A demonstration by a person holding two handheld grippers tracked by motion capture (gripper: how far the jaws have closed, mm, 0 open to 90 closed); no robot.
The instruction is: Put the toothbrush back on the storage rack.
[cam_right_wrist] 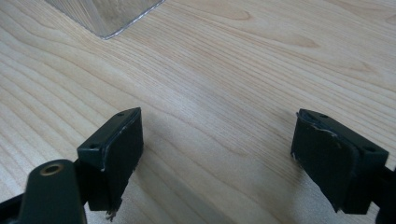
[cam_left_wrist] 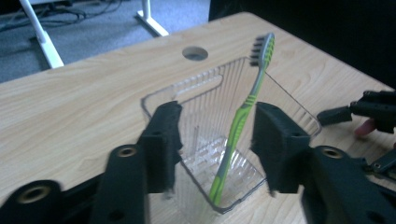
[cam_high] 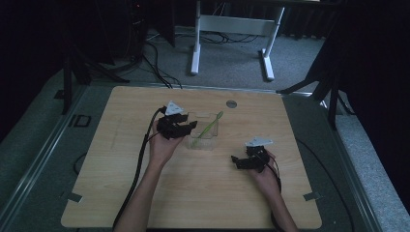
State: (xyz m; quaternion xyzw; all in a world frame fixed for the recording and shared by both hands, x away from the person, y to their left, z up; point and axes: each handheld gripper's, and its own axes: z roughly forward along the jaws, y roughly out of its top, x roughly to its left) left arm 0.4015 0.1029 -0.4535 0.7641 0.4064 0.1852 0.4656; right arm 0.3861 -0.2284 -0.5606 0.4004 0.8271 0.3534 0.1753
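Observation:
A green and grey toothbrush [cam_high: 209, 126] [cam_left_wrist: 239, 125] leans head-up inside a clear ribbed plastic container [cam_high: 203, 140] [cam_left_wrist: 205, 86] near the middle of the wooden table [cam_high: 145, 193]. My left gripper [cam_high: 189, 126] [cam_left_wrist: 217, 140] is at the container's left side, open. In the left gripper view its jaws stand either side of the brush handle without touching it. My right gripper [cam_high: 235, 161] [cam_right_wrist: 217, 158] hovers low over bare wood to the right of the container, open and holding nothing. It also appears in the left gripper view as the right gripper [cam_left_wrist: 369, 109] at the right edge.
A round cable hole [cam_high: 231, 103] [cam_left_wrist: 195, 53] sits in the tabletop behind the container. White desk legs [cam_high: 195, 53] stand on the grey floor beyond the table. A corner of the container [cam_right_wrist: 112, 18] is at the top left of the right gripper view.

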